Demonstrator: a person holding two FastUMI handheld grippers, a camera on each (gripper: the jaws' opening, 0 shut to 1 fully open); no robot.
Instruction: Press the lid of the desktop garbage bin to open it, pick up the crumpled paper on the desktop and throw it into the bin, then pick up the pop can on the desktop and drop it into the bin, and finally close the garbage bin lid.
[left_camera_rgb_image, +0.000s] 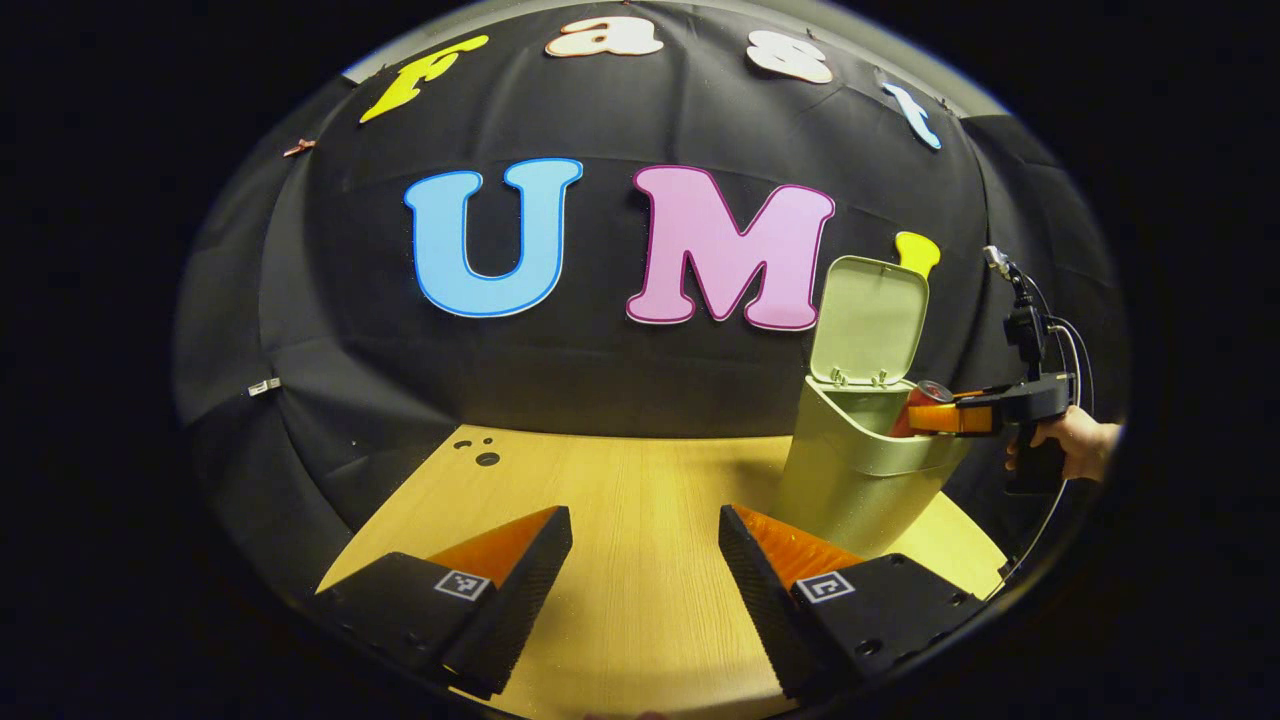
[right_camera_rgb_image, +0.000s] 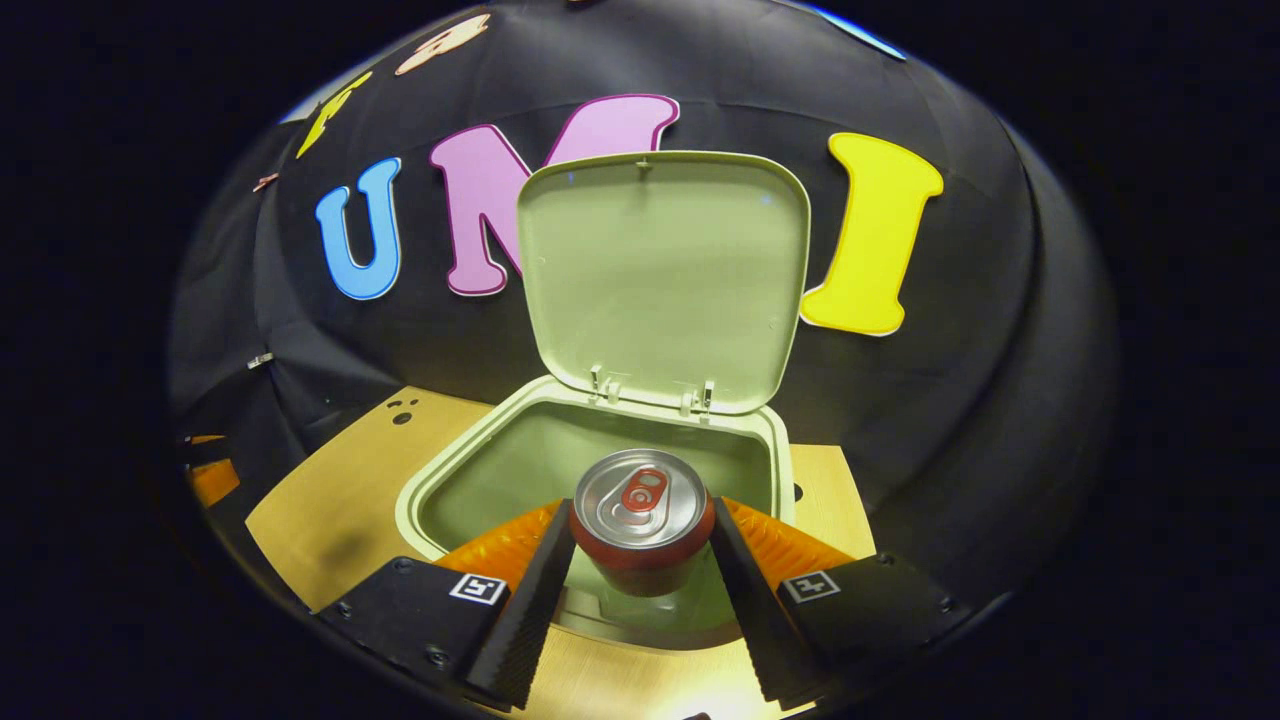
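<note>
The pop can (right_camera_rgb_image: 642, 522) is held upright between both fingers of the right gripper (right_camera_rgb_image: 640, 560), clamped at its sides with the pull-tab end facing up. It is carried over the open mouth of the desktop garbage bin (right_camera_rgb_image: 470, 480), just inside the near rim, so that a release would drop it into the cavity rather than onto the desktop (right_camera_rgb_image: 330, 510).

The lid (right_camera_rgb_image: 660, 280) stands raised on its hinges at the far rim, tilted back against the booth wall, which leaves the whole opening free for the drop.

In the left gripper view the bin (left_camera_rgb_image: 850, 480) is seen at the right edge of the desktop (left_camera_rgb_image: 620, 480), its lid (left_camera_rgb_image: 868, 318) up. The right gripper (left_camera_rgb_image: 945, 415), held by a hand (left_camera_rgb_image: 1075, 445), reaches over the bin's rim from the far side with the can (left_camera_rgb_image: 925, 400) partly seen at its tip.

The left gripper (left_camera_rgb_image: 645, 570) is held low over the near edge of the desktop, its jaws spread wide and holding nothing, kept apart from the bin.

No crumpled paper is seen on the visible stretches of desktop; the bin's bottom is hidden, so its contents cannot be told.

Judged stage: the can drop, with lid closing left to follow.
</note>
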